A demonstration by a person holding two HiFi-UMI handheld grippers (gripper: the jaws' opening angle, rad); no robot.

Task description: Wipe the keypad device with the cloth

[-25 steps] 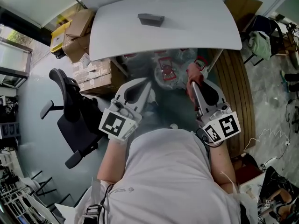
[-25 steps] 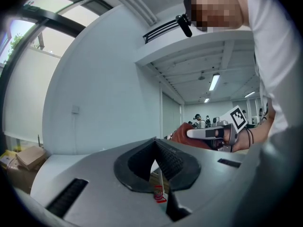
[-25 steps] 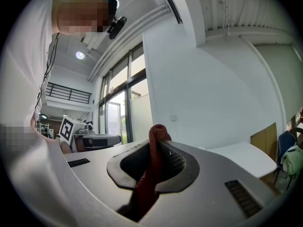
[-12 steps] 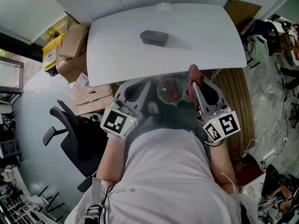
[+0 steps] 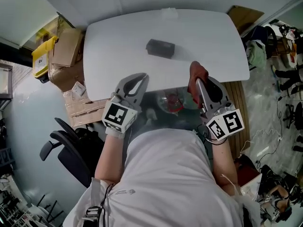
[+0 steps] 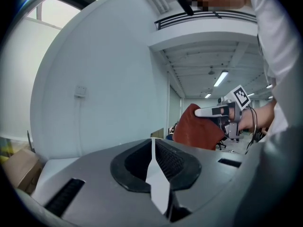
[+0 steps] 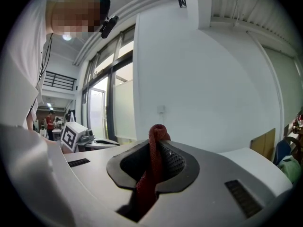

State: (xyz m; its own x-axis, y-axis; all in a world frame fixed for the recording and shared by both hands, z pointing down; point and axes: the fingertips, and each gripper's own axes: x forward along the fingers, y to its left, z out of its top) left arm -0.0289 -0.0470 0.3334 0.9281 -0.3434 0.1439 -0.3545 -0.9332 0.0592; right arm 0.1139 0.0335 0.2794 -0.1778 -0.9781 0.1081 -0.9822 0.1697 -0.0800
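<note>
The white table fills the upper half of the head view. The person stands at its near edge, with both forearms extended toward it. A black office chair stands on the floor to the left, and cardboard boxes are stacked beyond the table's left corner.

Left gripper: positioned over the near left part of the table. In its own view the jaws are fully together with nothing between them.

Right gripper: positioned at the near right edge of the table. In its own view the jaws are clamped on the red cloth, with a fold of the cloth standing above the tips. The remainder of the cloth bunches ahead of the gripper (also visible from the left gripper view).

Keypad device: lies near the table centre, well apart from both grippers. It appears as a dark grey block; its keys cannot be resolved at this range.
</note>
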